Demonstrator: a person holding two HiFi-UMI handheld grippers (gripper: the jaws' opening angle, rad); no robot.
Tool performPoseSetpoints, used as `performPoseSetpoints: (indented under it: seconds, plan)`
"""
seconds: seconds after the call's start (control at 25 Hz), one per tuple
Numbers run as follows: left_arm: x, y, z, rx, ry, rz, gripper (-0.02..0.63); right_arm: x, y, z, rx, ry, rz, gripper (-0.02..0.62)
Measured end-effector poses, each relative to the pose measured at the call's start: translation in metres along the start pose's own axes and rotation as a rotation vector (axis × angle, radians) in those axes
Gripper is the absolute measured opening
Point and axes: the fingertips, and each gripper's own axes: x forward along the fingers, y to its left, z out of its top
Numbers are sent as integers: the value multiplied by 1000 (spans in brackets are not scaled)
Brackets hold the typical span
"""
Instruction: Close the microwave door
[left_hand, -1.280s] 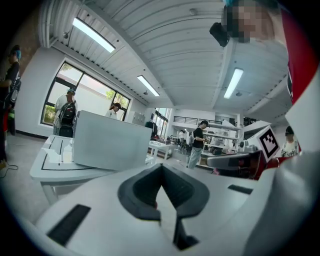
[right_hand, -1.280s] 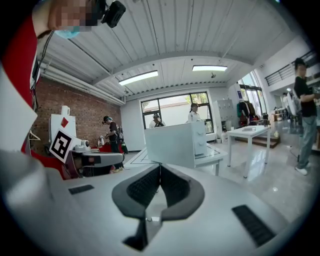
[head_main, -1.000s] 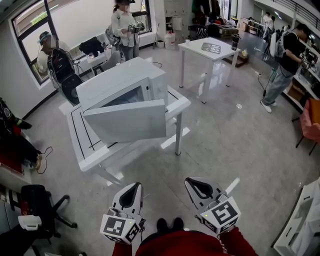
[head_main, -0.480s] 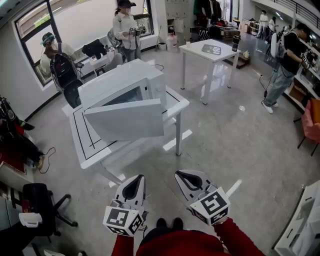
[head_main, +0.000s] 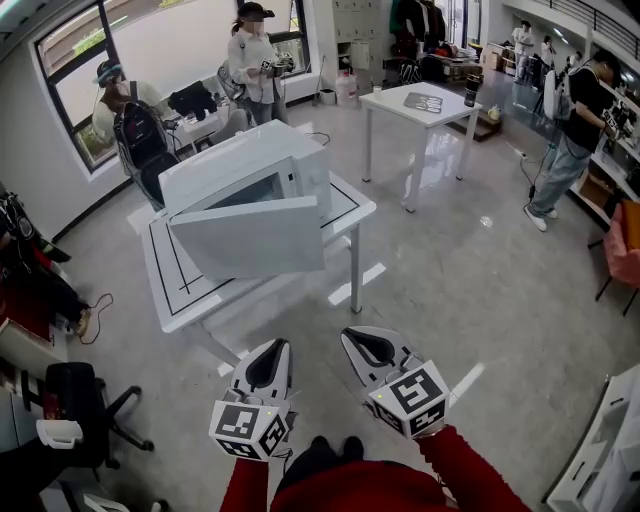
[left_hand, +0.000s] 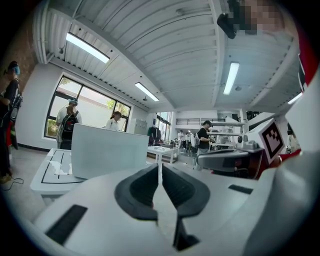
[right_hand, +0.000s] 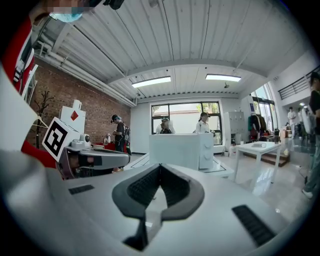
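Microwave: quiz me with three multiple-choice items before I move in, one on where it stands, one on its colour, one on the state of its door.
1. Where does the microwave stand?
A. On the floor
B. On a chair
C. On the table marked with black lines

2. What colour is the microwave?
A. White
B. Black
C. Red

3. How is its door?
A. Shut
B. Open, swung out from the front
C. Taken off and lying on the floor

Answers:
1 C: the head view shows its base resting on the tabletop.
2 A: body and door are both white.
3 B: the door stands away from the front, with the cavity showing behind it.
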Motion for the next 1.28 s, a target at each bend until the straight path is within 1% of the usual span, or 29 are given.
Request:
performPoseSetpoints:
  seconds: [0.28, 0.44, 0.6, 0.72, 0.88, 1.0, 1.12, 1.28]
  plan:
    - [6, -7, -2, 16, 15, 9, 46, 7, -2, -1, -17, 13, 13, 14]
    - [7, -7, -4, 39, 32, 11, 68, 11, -1, -4, -25, 18, 29, 14]
    - [10, -5, -1, 69, 37, 14, 87, 14, -4, -1, -53, 14, 21, 14]
    - [14, -2, -1, 77, 44, 10, 87, 19, -8, 1, -80, 14, 13, 15]
    - [21, 4, 0, 81, 48, 6, 87, 29, -11, -1, -87, 32, 21, 15]
    - [27, 6, 1, 100, 51, 3, 89, 35, -14, -2, -101, 48, 17, 17]
    - [34, 12, 1, 114, 57, 9, 109, 44, -19, 0, -117, 56, 12, 17]
    - [42, 27, 1, 106, 64, 31, 121, 58, -22, 4, -159, 61, 9, 24]
